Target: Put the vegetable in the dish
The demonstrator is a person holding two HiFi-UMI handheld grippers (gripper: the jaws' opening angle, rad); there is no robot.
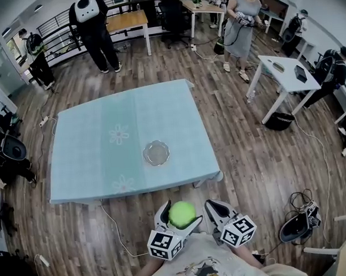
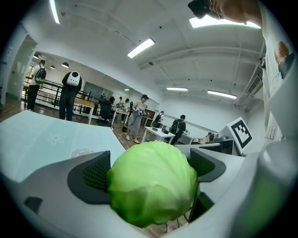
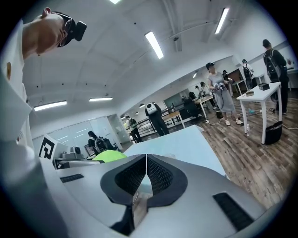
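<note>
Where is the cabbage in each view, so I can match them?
Head view: bottom centre, cabbage in the left hand-held gripper, off the table's near edge.
Left gripper view: lower centre, large, between the jaws.
Right gripper view: green sliver, left of centre.
Shared landmark: the light blue table, beyond the cabbage in all three.

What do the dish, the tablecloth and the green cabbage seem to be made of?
Dish: probably clear glass or plastic, glossy; the cloth shows through it and its rim glints.
Tablecloth: pale blue fabric or vinyl, matte, with faint checks and flower prints; hangs over the edges.
Cabbage: smooth, slightly waxy green leaves with veins; real or plastic, I cannot tell.
</note>
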